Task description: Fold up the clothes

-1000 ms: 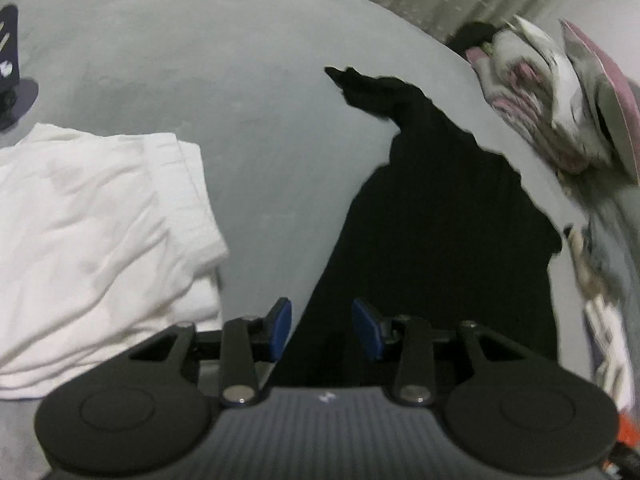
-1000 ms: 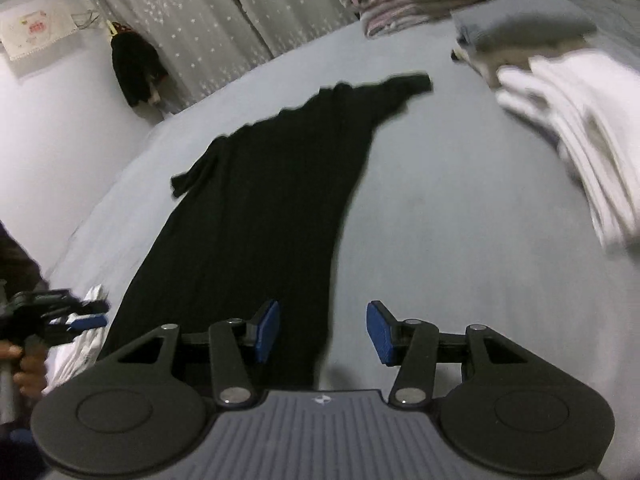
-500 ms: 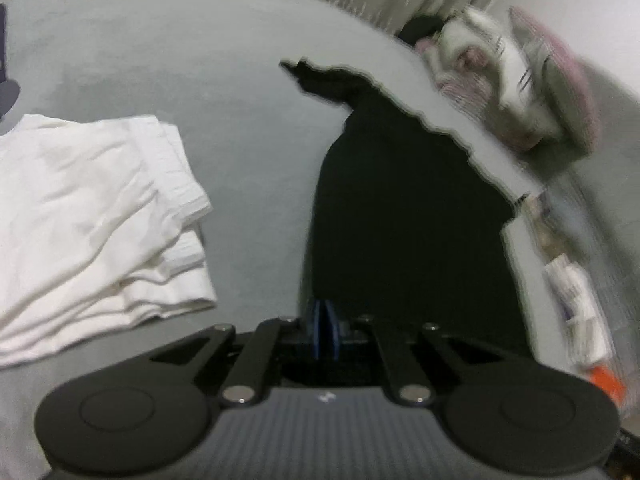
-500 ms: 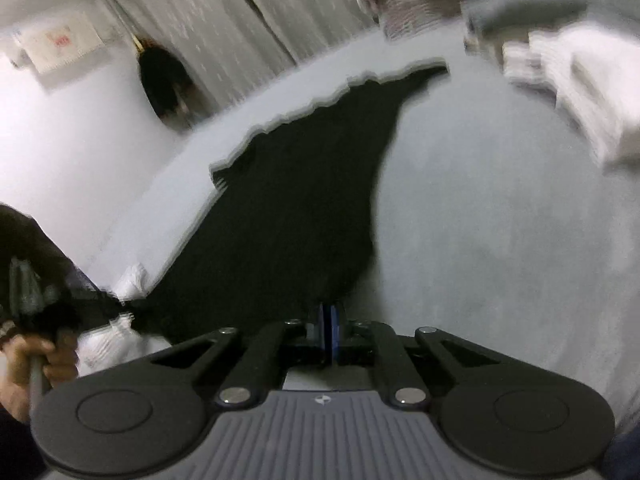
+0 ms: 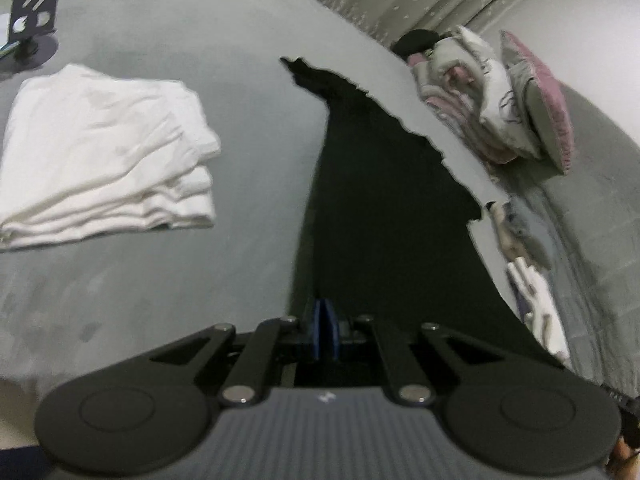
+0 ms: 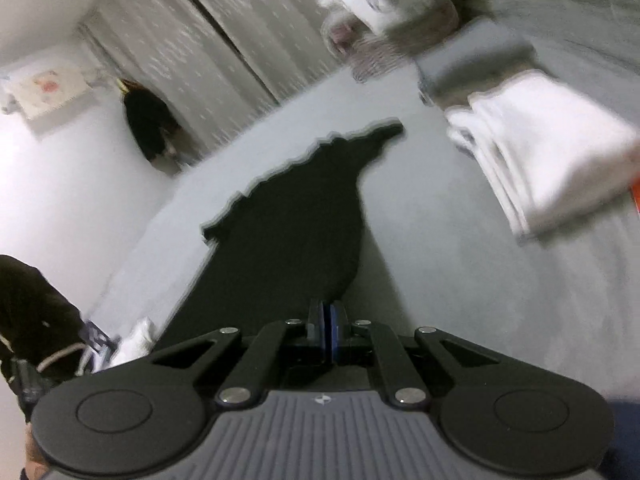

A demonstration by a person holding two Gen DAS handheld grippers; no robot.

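Your left gripper [image 5: 324,330] and right gripper [image 6: 328,330] each sit pinched closed on the near hem of the long black garment [image 5: 384,208], which stretches up frame centre across the grey bedsheet [image 5: 200,280]. You look to be starting the fold; next, lift both corners evenly toward the far sleeves.

Left gripper [image 5: 325,334] has its blue pads pressed flat together, jaws fully closed, black linkage arms drawn in toward the centre and pointing forward and low. Right gripper [image 6: 329,330] sits the same way, pads meeting with no gap showing, its view smeared with blur. At the left edge of the right wrist view, the person's other arm [image 6: 34,312] shows in a dark sleeve, and a sliver of bare skin peeks out at the lower right corner of the left wrist view.
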